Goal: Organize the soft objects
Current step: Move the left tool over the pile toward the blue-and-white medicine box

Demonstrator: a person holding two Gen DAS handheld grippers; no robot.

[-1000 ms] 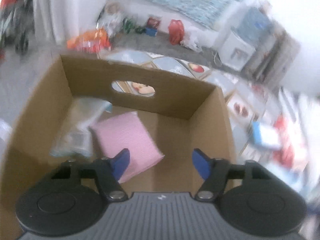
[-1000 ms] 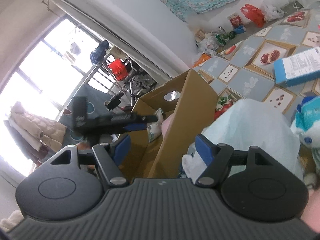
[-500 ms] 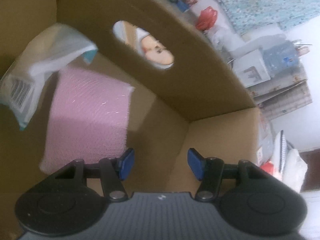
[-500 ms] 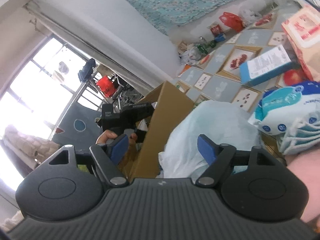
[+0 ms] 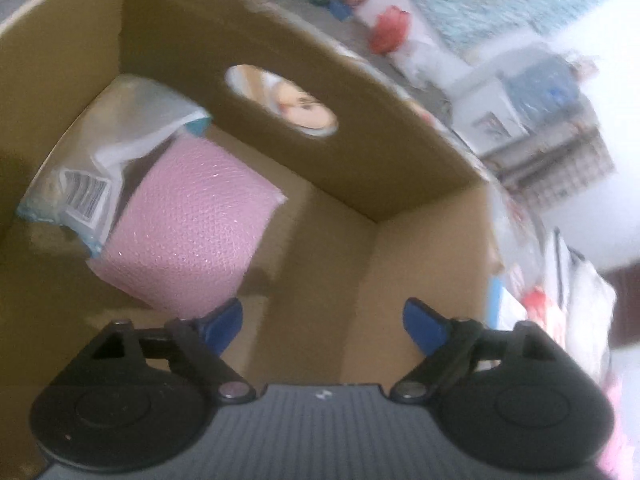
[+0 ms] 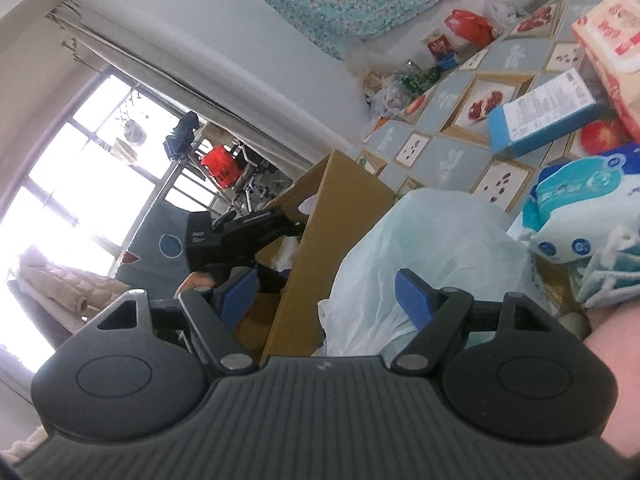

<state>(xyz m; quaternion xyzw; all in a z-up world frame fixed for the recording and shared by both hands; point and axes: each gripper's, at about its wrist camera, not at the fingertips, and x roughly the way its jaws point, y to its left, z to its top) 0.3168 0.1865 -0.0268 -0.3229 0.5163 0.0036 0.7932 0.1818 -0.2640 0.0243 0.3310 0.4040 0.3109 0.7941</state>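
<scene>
The left gripper (image 5: 322,326) hangs inside the cardboard box (image 5: 420,264), its jaws opening with nothing between them, and the pink pack (image 5: 192,232) lies on the box floor just past the left finger, leaning on the clear wrapped pack (image 5: 100,168) in the far-left corner of the box. A second ago the same jaws stood narrower, higher above the box, with the pink pack lying flatter below them; now the view is down among the walls and the fingers are wide apart, which I read as the pink pack delivered and let go, so one more soft item is sorted. The right gripper (image 6: 324,296) waits outside the box, just beside its near wall, fingers apart and empty, over the pale plastic bag (image 6: 432,256). Since the earlier frame it has shifted so that the bag fills more of its gap, probably the next pick. Blue-and-white packs (image 6: 580,208) sit right of the bag.
</scene>
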